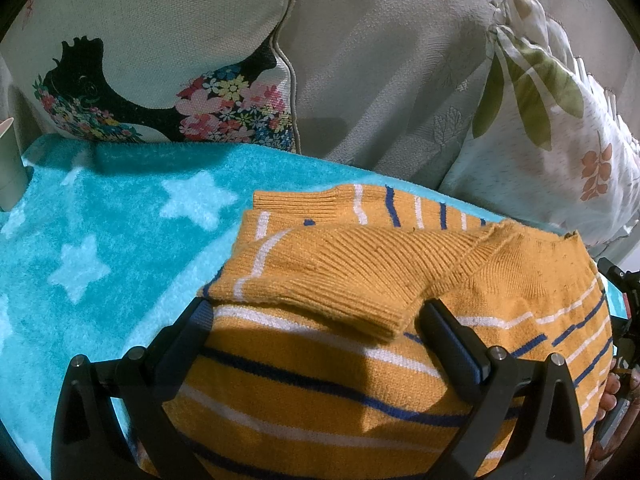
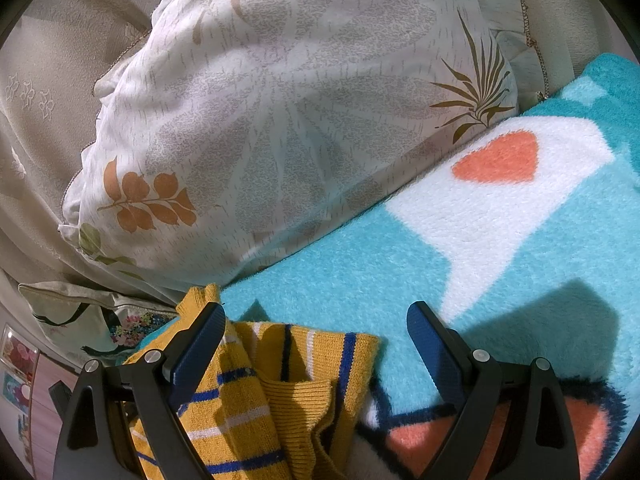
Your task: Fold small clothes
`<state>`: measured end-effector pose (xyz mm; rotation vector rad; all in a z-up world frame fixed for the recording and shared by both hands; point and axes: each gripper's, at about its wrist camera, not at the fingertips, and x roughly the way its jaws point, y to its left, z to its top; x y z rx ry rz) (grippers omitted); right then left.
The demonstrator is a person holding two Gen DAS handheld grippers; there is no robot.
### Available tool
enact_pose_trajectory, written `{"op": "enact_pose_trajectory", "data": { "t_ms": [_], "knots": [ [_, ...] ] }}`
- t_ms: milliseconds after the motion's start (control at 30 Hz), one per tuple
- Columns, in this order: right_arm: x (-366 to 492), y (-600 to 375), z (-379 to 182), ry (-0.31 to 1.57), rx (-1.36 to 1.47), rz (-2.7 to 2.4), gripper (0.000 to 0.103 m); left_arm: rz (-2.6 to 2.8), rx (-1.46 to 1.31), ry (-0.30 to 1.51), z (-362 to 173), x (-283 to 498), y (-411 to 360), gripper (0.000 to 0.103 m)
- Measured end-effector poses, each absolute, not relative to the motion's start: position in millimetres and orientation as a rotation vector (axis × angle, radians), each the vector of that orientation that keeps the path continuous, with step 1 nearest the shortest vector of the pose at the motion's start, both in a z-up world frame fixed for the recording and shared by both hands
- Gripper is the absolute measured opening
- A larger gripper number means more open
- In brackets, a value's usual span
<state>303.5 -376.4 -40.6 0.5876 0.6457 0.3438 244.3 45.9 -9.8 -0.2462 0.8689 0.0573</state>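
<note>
We count 1 striped sweater (image 1: 360,320), 2 grippers and 3 pillows. The sweater lies partly folded on a turquoise blanket (image 1: 100,220) with white stars, against a beige sofa back (image 1: 380,80). Our left gripper (image 1: 316,328) hovers with jaws apart over the sweater's ribbed sleeve. Our right gripper (image 2: 316,332) is spread wide too, at the sweater's edge, possibly touching it; the leaf-print pillow (image 2: 280,120) lies beyond
</note>
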Motion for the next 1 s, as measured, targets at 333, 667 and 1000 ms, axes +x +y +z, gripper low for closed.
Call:
{"op": "enact_pose_trajectory", "data": {
  "t_ms": [333, 667, 1000],
  "knots": [
    [303.6, -376.5, -40.6, 0.645, 0.587, 0.343, 0.095, 0.058, -0.244, 0.87, -9.6, 244.3, 46.8, 0.103],
    [303.7, -376.0, -40.7, 0.644, 0.586, 0.342, 0.095, 0.059, -0.242, 0.869, -9.4, 243.7, 48.5, 0.103],
    [303.8, -375.4, -40.6, 0.644, 0.585, 0.342, 0.095, 0.052, -0.251, 0.872, -10.0, 244.3, 47.3, 0.103]
  ]
}}
